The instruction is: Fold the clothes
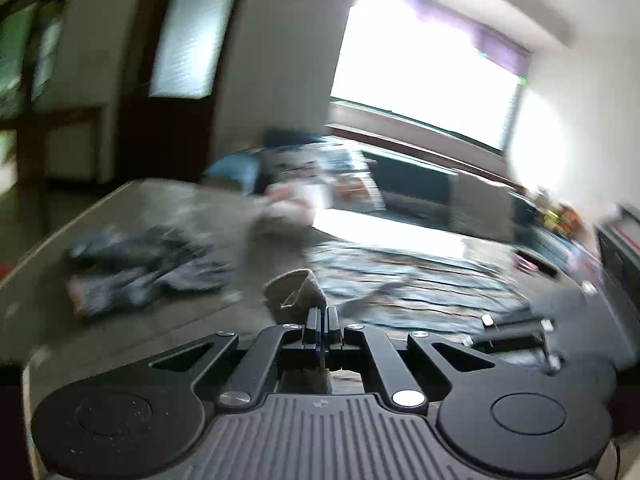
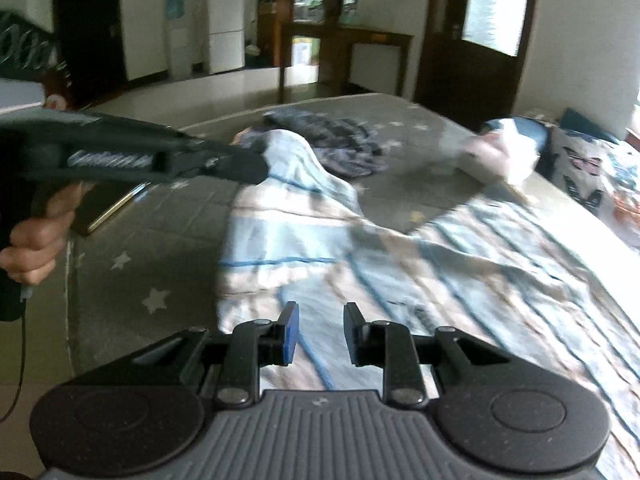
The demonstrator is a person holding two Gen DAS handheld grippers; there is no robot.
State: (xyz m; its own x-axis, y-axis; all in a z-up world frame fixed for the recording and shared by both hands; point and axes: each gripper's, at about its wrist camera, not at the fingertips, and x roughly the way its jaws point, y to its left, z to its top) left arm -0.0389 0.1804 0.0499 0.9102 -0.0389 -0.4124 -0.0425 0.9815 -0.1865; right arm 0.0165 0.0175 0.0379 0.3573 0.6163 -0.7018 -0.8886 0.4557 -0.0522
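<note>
A grey starry bed (image 2: 132, 240) sits by a bright window (image 1: 424, 68). The left gripper (image 2: 256, 170) pinches the striped cloth (image 2: 360, 256) tight; the right gripper (image 2: 320, 334) is apart, holding nothing

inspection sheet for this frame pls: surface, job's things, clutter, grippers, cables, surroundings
surface: grey star-print bed cover, partly bare.
job's things: striped garment spread across it, one corner lifted; dark garment crumpled at the far side.
clutter: phone-like slab near the bed's edge; pale bundle too blurred to name.
grippers: left gripper shut on the striped garment's corner, fabric bunched above its tips; right gripper open over the cloth, nothing between its pads.
cables: thin cable hanging below the hand holding the left gripper.
surroundings: bright window, dark door, white fridge.
</note>
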